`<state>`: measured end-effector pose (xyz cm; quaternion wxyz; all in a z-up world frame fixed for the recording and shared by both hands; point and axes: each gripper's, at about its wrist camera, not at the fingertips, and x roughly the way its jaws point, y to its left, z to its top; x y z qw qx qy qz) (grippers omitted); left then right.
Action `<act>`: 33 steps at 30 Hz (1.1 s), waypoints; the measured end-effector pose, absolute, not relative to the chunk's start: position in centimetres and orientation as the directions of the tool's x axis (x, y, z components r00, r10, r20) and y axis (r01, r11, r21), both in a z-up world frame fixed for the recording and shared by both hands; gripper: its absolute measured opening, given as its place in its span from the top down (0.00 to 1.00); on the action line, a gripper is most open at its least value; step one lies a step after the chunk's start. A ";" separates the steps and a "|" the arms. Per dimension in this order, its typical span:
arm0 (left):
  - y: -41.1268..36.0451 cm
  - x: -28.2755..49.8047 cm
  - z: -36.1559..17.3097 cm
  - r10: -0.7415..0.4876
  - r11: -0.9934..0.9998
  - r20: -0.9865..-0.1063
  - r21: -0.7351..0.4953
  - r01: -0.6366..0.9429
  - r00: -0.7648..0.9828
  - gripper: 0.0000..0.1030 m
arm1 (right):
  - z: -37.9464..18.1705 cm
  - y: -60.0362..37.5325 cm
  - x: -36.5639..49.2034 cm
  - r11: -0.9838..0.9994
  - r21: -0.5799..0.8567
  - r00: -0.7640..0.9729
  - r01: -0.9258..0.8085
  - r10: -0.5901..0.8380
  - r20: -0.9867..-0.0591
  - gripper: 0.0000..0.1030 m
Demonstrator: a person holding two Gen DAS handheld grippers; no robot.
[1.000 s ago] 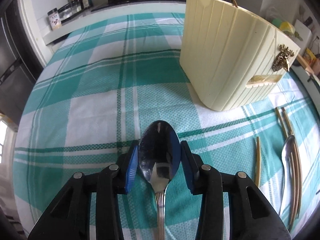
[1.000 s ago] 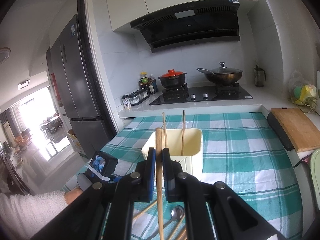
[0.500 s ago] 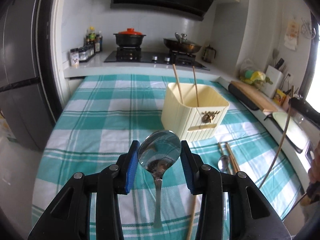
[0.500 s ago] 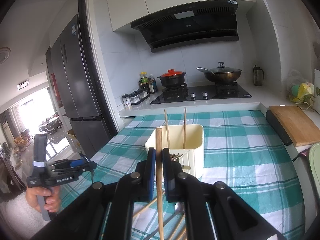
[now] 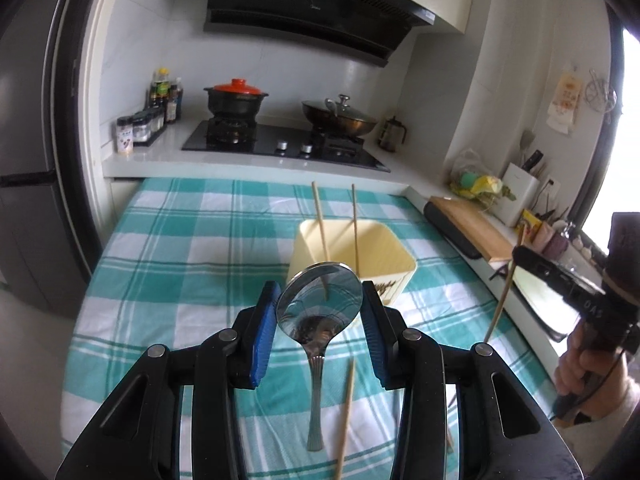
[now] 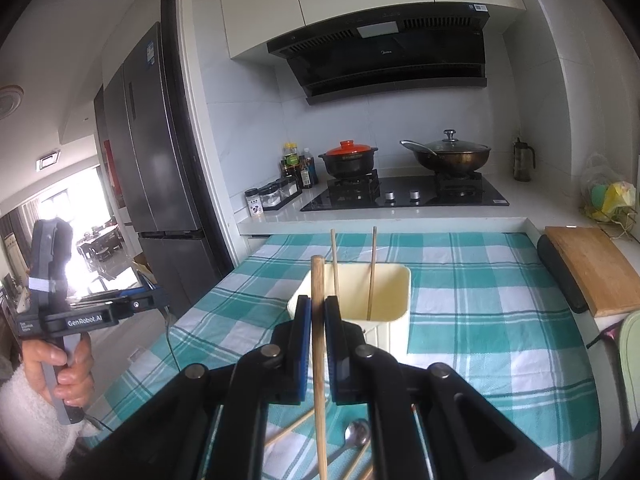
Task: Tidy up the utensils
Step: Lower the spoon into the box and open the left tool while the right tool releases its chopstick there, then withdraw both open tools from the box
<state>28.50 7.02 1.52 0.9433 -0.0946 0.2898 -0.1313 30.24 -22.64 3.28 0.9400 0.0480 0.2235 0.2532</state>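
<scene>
A: Starting at the left, what's the left gripper (image 5: 320, 332) doing?

B: It's clamped on a shiny stainless-steel spoon (image 5: 320, 306), blue pads pinching the bowl's edges, handle hanging down toward the teal-and-white checked cloth on the desk (image 5: 180, 264). Gripping the widest, rigid part likely stops the smooth metal from swivelling.

A: And straight ahead of it?

B: The pale-yellow ribbed plastic utensil holder (image 5: 390, 276), square-mouthed, standing upright on the cloth with two thin bamboo chopsticks (image 5: 354, 224) leaning inside. I'd judge the spoon is headed there; held high, it can drop in handle first.

A: What's on the cloth below?

B: A loose bamboo chopstick (image 5: 346, 412) beside the spoon's handle, not yet sorted. The right view shows another small metal spoon (image 6: 357, 434) and more sticks lying there.

A: The right gripper (image 6: 319, 320)?

B: Nearly closed, jaws pinching a single round wooden chopstick (image 6: 318, 344) roughly upright, its blunt tip above the pads. It's lined up facing the holder, probably waiting its turn.
</scene>
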 end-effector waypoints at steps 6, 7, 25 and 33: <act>5.2 33.9 7.8 -0.319 0.944 -0.458 -0.230 0.236 0.830 0.61 | 6.6 -21.4 37.5 0.872 0.203 0.806 -0.445 0.489 -0.334 0.93; 4.8 35.0 8.7 -0.315 0.946 -0.448 -0.221 0.238 0.837 0.61 | 7.1 -21.2 38.8 0.875 0.204 0.815 -0.439 0.483 -0.319 0.93; 0.5 49.5 -1.7 -0.237 0.969 -0.652 -0.214 0.125 0.720 0.60 | -1.9 -18.9 51.4 0.908 0.204 0.737 -0.365 0.416 -0.533 0.92; 1.7 46.6 -1.3 -0.186 0.981 -0.678 -0.173 0.091 0.711 0.35 | -1.0 -20.1 48.5 0.913 0.184 0.724 -0.364 0.402 -0.561 0.50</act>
